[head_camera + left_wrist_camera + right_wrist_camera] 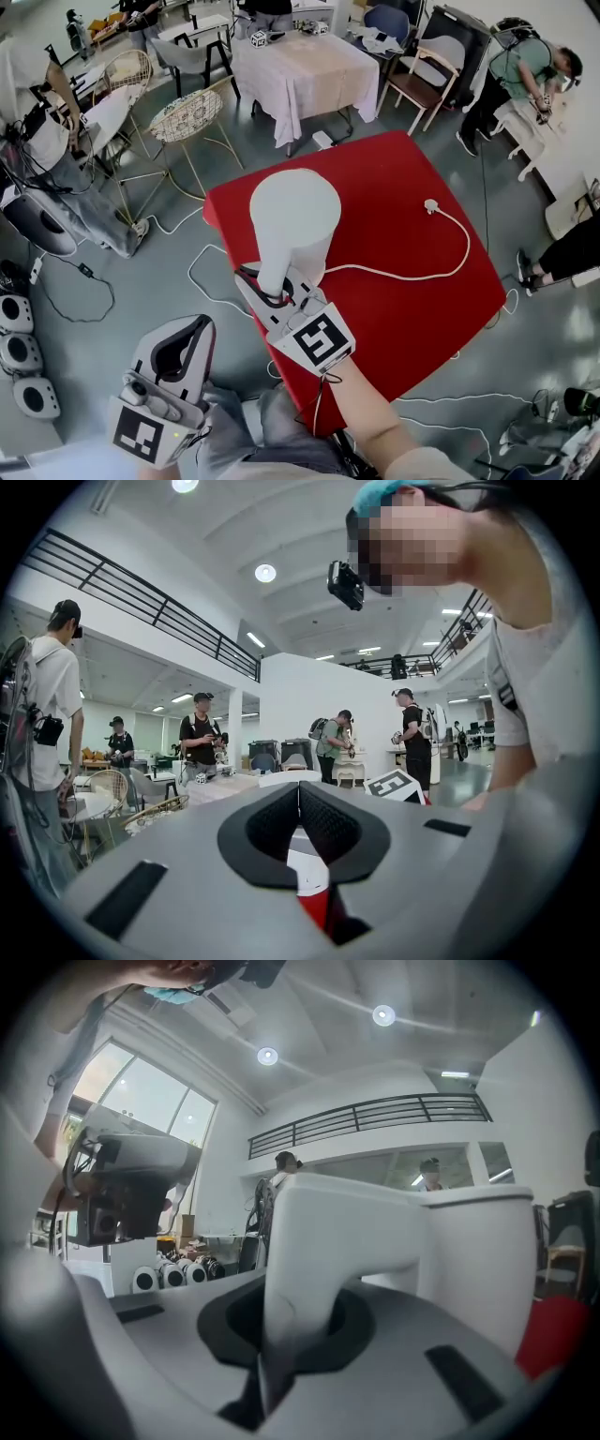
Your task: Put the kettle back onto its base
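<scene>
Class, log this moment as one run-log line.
right gripper: shut on kettle handle | left gripper: shut, empty, off red table | plug: lying on table

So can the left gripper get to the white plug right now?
Probably not: the left gripper hangs off the near edge of the red table, and the kettle and right gripper sit between it and the plug.

Pretty even, bright indoor light from round ceiling lamps (382,1015) near the top, soft shadows, heavy fisheye warping with dark vignetted corners in both gripper views, and the close foreground's blurry.
</scene>
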Action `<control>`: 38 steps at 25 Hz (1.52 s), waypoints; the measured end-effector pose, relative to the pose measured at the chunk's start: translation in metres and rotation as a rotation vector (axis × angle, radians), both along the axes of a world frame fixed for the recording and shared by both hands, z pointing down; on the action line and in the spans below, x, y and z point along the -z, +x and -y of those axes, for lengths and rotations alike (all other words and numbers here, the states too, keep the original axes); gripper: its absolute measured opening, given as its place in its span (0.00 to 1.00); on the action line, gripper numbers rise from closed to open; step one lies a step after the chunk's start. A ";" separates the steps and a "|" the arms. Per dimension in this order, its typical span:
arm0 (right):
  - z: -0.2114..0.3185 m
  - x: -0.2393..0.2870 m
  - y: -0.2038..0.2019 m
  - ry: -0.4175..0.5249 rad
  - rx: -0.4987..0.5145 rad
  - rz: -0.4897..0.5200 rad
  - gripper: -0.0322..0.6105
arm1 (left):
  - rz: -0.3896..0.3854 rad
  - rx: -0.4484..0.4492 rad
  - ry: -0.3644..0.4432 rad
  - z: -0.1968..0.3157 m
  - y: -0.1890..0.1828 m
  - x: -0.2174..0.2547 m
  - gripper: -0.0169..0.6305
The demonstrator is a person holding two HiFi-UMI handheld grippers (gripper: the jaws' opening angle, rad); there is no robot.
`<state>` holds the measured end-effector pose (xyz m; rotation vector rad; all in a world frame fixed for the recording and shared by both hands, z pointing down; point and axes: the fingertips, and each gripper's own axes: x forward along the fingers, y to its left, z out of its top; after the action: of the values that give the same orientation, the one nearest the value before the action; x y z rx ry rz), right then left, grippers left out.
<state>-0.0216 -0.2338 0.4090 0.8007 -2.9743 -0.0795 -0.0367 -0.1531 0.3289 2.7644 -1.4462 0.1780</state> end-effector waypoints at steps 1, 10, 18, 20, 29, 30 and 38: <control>-0.003 -0.001 0.002 0.007 0.005 -0.009 0.09 | 0.000 0.000 -0.001 0.000 0.001 -0.001 0.05; -0.016 -0.003 0.021 -0.017 0.041 -0.080 0.10 | 0.002 -0.008 -0.009 0.005 0.001 0.001 0.05; -0.029 -0.021 0.028 -0.045 0.070 -0.161 0.11 | -0.003 -0.012 -0.009 0.007 -0.004 0.001 0.05; -0.033 -0.025 0.027 -0.037 0.060 -0.160 0.11 | -0.002 -0.017 -0.009 0.007 -0.003 0.003 0.05; -0.030 -0.022 0.046 -0.093 -0.011 0.019 0.12 | -0.002 -0.046 -0.023 0.005 0.000 -0.002 0.05; -0.030 -0.023 0.050 -0.094 -0.022 0.017 0.13 | -0.002 -0.051 -0.024 0.005 0.001 -0.003 0.05; -0.031 -0.037 0.089 -0.105 -0.176 -0.012 0.23 | -0.012 -0.113 -0.022 0.003 0.013 -0.004 0.05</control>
<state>0.0671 -0.2033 0.4457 1.0389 -2.8536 0.0791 -0.0237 -0.1566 0.3325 2.8254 -1.2777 0.1777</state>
